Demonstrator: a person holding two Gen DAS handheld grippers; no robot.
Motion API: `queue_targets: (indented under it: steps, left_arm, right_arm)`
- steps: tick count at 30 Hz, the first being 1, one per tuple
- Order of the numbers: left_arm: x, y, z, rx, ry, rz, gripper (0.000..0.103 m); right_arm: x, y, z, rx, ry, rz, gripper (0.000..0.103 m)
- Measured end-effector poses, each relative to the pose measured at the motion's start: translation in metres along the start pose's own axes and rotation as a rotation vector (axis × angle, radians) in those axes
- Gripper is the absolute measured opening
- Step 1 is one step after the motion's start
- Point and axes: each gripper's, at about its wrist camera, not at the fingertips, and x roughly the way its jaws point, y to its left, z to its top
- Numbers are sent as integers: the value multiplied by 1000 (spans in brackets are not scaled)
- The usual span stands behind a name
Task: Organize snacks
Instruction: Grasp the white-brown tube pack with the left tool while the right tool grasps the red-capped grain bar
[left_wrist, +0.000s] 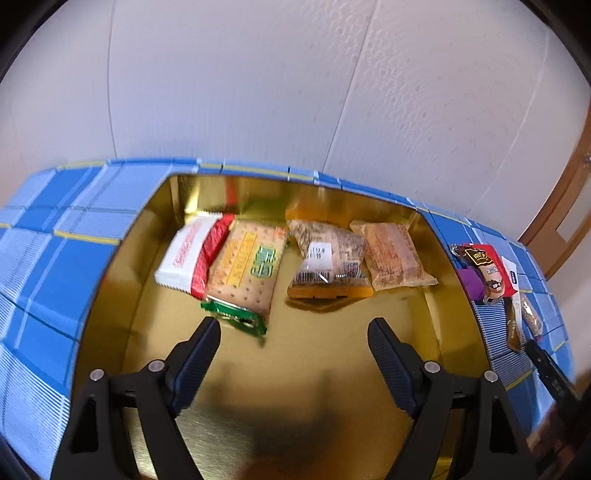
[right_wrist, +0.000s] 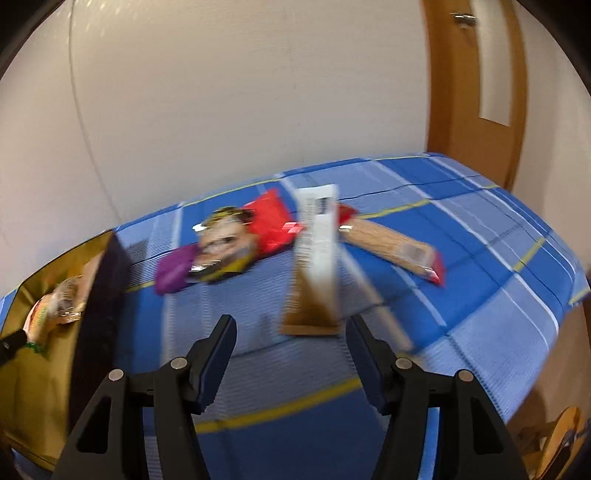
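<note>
While the left gripper (left_wrist: 293, 332) hangs spread and empty over the gold box (left_wrist: 424, 295), four packets lie at its twelve o'clock, the cracker packet (left_wrist: 245, 269) leftmost but one. The right gripper (right_wrist: 291, 328), also spread, faces a brown-and-white packet (right_wrist: 316, 258) at twelve; blur suggests haste, so a skewed pinch might let it slip.

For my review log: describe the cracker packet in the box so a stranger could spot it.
Look inside the gold-lined box on the blue plaid cloth. Of its four packets, the cracker packet lies second from left, overlapping the white-and-red packet. It alone shows square crackers, green lettering and a green end.
</note>
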Motion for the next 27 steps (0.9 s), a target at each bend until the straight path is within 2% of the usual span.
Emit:
queue_targets:
  steps: [3,7,12,14,15,19,23,27]
  left_arm:
    - [-9,-7,0,3,-21,2,86]
    - [-26,-30,5,23,-66,-35,87]
    - [-42,-91,6,157,-99,-108,93]
    - [-46,-125,5,224,-108,-146,95]
    - [-45,-141,4,255,-98,-163,99]
    - [-33,-199,-1,336,-43,-221,100]
    - [-4,-257,-9,424,22,-228,100]
    - [39,-298,-19,464,101,-213,98]
  right_arm:
    - [-5,-17,-13,-17,-46,-33,63]
    - [-5,-43,-17,122,-32,3,63]
    - [-7,-59,-21,206,-12,-22,63]
    - [-7,-71,-24,262,1,-5,63]
    - [-7,-76,-24,284,1,0,63]
    - [-16,-92,-24,324,-22,-9,63]
    - [-18,-110,-19,367,-41,-11,63]
    - [-22,-129,-18,406,-51,-30,63]
